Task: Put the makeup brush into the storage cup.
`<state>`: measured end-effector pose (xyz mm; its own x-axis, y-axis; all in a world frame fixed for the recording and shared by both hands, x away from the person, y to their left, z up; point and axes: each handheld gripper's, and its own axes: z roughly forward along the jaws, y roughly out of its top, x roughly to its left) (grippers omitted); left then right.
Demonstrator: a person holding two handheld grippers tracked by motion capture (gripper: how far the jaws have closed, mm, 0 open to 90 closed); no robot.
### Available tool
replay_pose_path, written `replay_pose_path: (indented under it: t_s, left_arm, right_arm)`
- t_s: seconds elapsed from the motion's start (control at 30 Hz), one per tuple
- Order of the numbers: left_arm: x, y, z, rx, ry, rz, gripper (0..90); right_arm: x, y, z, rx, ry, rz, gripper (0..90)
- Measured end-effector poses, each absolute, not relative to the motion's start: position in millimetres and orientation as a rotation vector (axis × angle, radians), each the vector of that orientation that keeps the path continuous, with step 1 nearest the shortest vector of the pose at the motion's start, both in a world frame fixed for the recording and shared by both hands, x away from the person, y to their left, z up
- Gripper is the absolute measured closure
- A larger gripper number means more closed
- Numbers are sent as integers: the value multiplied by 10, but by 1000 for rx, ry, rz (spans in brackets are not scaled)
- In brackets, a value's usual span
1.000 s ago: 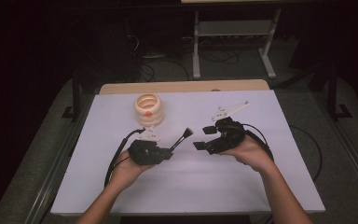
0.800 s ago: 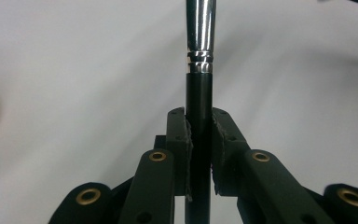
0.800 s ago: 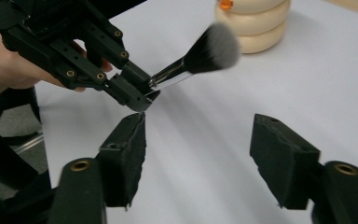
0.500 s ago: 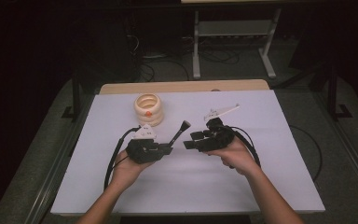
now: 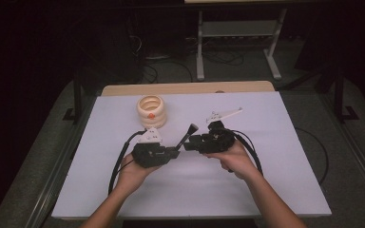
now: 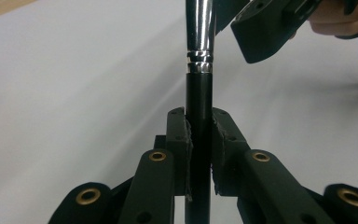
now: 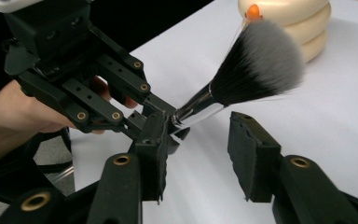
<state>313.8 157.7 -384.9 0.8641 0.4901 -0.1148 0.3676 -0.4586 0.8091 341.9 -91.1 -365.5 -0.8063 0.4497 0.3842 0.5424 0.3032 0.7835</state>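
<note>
A stack of cream rings (image 5: 151, 111) stands upright on the far left part of the desk (image 5: 275, 180), with a small orange mark on its near side; in the right gripper view the same rings (image 7: 298, 23) sit at the top edge, an orange dot at their rim. The desk is covered by a white sheet; a strip of bare wood (image 5: 185, 88) shows along its far edge. Beyond the desk the dark floor carries loose cables (image 5: 218, 59) and a pale metal frame (image 5: 240, 33) on splayed feet.
</note>
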Motion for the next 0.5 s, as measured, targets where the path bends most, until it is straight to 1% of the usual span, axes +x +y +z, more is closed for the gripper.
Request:
replay_pose_path:
  t_s: [0.3, 0.5]
  left_arm:
    - [3136, 1538, -3880, 2097, 606, 162, 794]
    - [3131, 1496, -3903, 2103, 609, 152, 794]
  right_arm:
    - [3414, -897, -3654, -945, -2430, -1569, 623]
    - [3415, -904, -3648, -953, -2424, -1582, 681]
